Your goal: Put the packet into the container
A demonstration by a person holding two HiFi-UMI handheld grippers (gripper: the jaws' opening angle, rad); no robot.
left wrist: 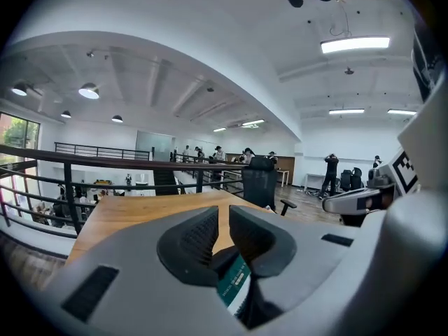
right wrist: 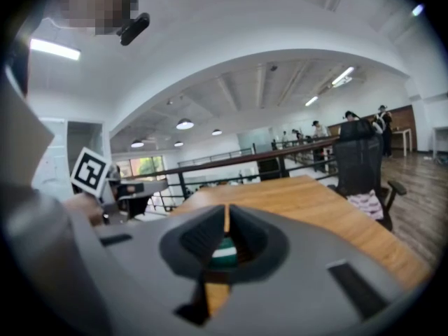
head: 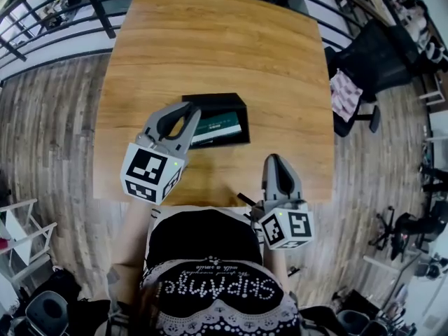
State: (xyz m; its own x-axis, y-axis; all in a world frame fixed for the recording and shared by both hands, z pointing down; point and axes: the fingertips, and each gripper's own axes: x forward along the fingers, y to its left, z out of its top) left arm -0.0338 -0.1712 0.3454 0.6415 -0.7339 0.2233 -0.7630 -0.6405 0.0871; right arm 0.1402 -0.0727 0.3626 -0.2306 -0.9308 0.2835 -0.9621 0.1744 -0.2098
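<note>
Packet (head: 217, 127): green and white; I see it lying flat inside the container.
Container (head: 234, 102): a black tray on the wooden desk (head: 224, 40), toward its near half.
Left tongs (head: 189, 112): over the container's left side, jaws down to a thin slit, gripping nothing.
Right tongs (head: 274, 159): by the desk's near edge, apart from the container, jaws together and empty.
</note>
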